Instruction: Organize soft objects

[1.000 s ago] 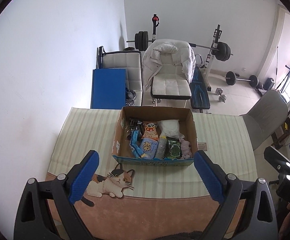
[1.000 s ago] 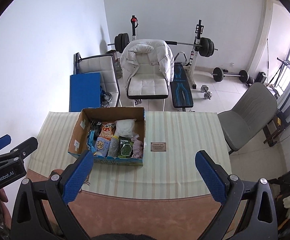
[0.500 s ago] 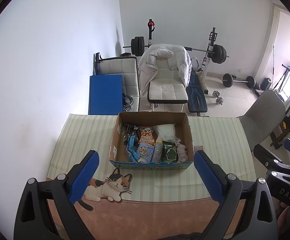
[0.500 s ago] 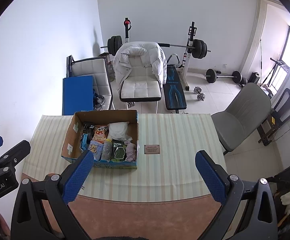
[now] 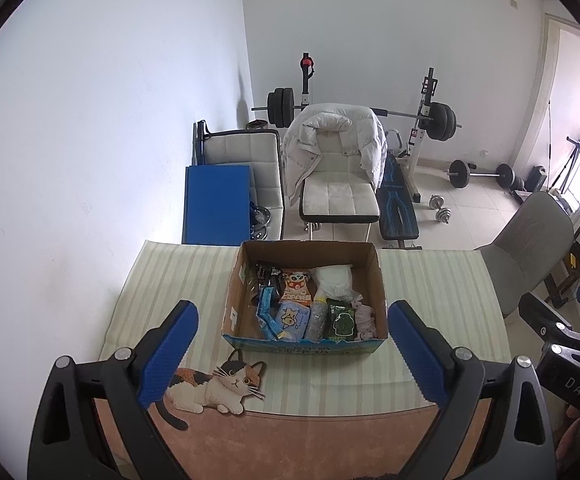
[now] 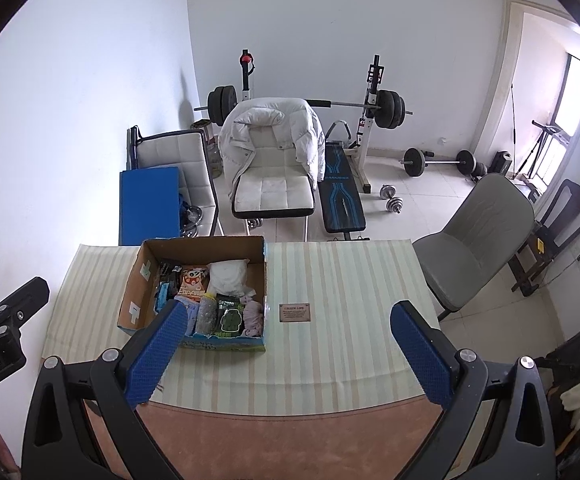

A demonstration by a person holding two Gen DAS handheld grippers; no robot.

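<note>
An open cardboard box stands on the striped tablecloth. It holds several soft items: a white bag, an orange snack pack, a blue pouch, a green pack and a pink cloth. My left gripper is open and empty, high above the table's near edge, in front of the box. My right gripper is open and empty, right of the box.
A cat-shaped mat lies at the table's front left. A small brown card lies right of the box. Beyond the table stand a white chair with a jacket, a blue pad, a weight bench and a grey chair.
Both grippers have risen and drawn back from the table, so the box looks smaller and farther. Both stay open and empty.
</note>
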